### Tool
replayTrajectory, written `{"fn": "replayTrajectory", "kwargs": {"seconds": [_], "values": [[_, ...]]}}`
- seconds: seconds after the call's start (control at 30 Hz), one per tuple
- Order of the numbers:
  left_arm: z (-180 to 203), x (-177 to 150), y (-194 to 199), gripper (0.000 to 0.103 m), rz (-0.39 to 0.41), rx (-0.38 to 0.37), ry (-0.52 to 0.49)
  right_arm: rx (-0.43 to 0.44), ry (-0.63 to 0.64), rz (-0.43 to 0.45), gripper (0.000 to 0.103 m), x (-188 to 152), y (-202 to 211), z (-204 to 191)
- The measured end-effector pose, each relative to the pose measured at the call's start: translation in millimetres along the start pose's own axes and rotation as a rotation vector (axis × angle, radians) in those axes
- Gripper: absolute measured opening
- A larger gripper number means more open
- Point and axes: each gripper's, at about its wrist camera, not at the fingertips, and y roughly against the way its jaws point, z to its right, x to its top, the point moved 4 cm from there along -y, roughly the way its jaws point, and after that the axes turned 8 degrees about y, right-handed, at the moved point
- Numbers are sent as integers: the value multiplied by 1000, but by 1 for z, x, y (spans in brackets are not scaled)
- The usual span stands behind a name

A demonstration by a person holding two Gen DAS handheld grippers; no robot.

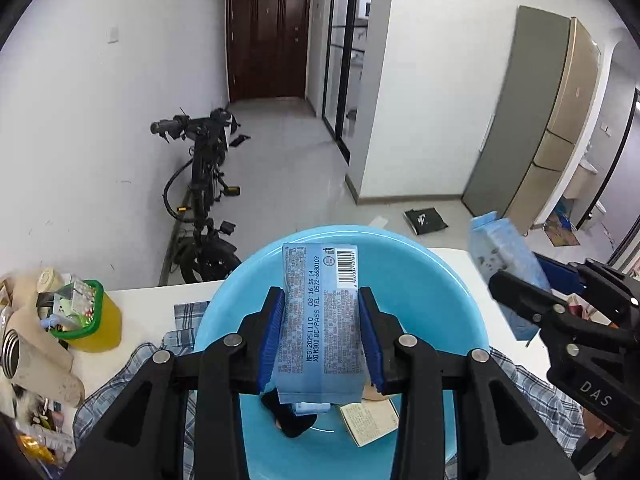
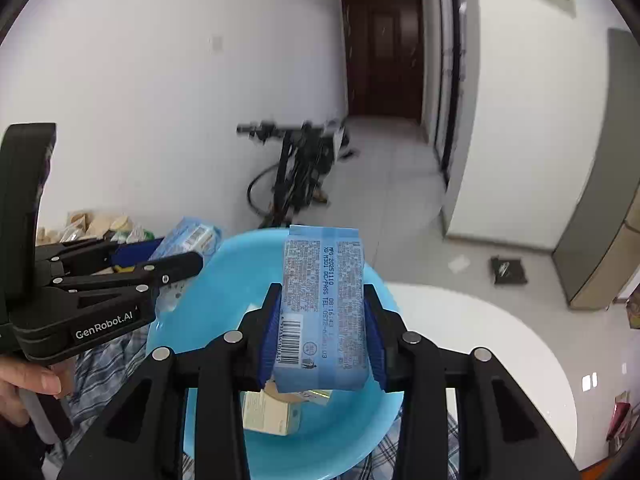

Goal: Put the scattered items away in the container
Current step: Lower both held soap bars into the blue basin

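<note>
Above the blue basin (image 1: 224,312), both jaws pinch blue packets (image 1: 320,320) (image 2: 324,312), hiding what may be a carton (image 2: 272,412).

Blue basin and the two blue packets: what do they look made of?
Blue basin: seemingly plastic, smooth and glossy, with soft sheen on its wall. Left packet and right packet: thin printed film wrappers, slightly shiny, with flat sealed end seams.

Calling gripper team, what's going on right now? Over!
Left tool shut on a blue packet, right tool shut on another blue packet. Both over the blue basin. Nothing blocking.
</note>
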Motion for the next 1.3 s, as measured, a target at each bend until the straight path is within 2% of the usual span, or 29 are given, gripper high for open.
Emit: {"fn": "replayTrajectory", "kwargs": {"seconds": [0.1, 0.23, 0.4, 0.87, 1.3], "values": [[-1, 6, -20, 39, -96, -6, 11, -1, 11, -90, 36, 3, -19, 5], [-6, 7, -49, 39, -223, -22, 70, 43, -4, -196, 36, -3, -43, 12], [-9, 8, -72, 39, -275, -13, 80, 99, -36, -283, 36, -18, -68, 14], [-6, -17, -134, 39, -372, 9, 85, 123, -38, -359, 36, -40, -111, 15], [-14, -30, -185, 39, -435, 14, 121, 124, -52, -394, 36, -53, -128, 23]]}}
